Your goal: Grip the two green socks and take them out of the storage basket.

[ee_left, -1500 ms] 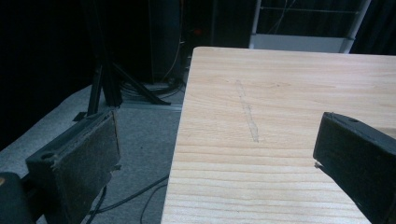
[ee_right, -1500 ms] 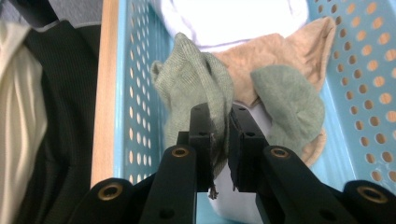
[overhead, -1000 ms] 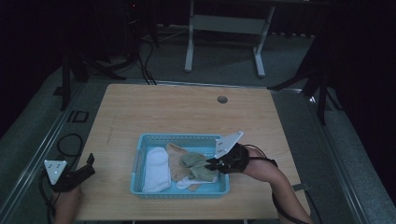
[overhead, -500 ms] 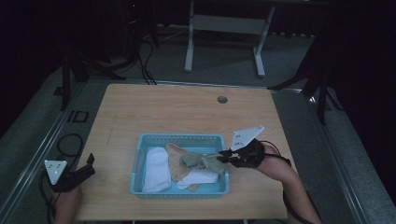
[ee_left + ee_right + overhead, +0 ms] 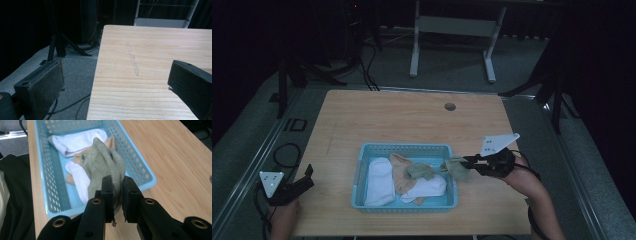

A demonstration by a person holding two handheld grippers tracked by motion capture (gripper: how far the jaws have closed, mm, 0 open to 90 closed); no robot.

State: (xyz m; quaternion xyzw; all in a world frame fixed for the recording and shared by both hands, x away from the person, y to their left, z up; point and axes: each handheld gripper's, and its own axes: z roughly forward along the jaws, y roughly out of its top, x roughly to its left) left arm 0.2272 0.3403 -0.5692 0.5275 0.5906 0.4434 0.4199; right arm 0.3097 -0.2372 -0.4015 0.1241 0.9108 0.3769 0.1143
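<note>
Dark room with a grey floor, cables and a pale metal stand behind a light wooden tabletop [image 5: 412, 120], which has a small round hole [image 5: 450, 106] near its far edge. Item one: a light blue perforated basket [image 5: 404, 149], set near the front edge, roughly midway along it. Contents, from its left end: a white sock [image 5: 380, 181] lying lengthwise, a tan sock [image 5: 401, 172] beside it, a second white sock [image 5: 429, 187] toward the front right corner of the basket, and a small olive-green sock [image 5: 419, 171] resting on top of these. Item two: another olive-green sock [image 5: 105, 167], pinched between the closed jaws of the right tool [image 5: 117, 195]; in the high view it is held over the basket's right wall, and in the right gripper view it hangs in folds in front of the jaws, with the basket and its other socks behind. The right tool [image 5: 462, 164] lies roughly level, pointing toward the basket from the right side of the tabletop, with its grey three-cornered plate tilted above it and the person's forearm reaching in from the front right corner. Item three: the left tool [image 5: 307, 176], at the front left corner of the tabletop, jaws standing wide apart with nothing between them; the left gripper view shows one jaw over the floor and the other over bare wood bearing a faint lengthwise mark [image 5: 132, 60].
</note>
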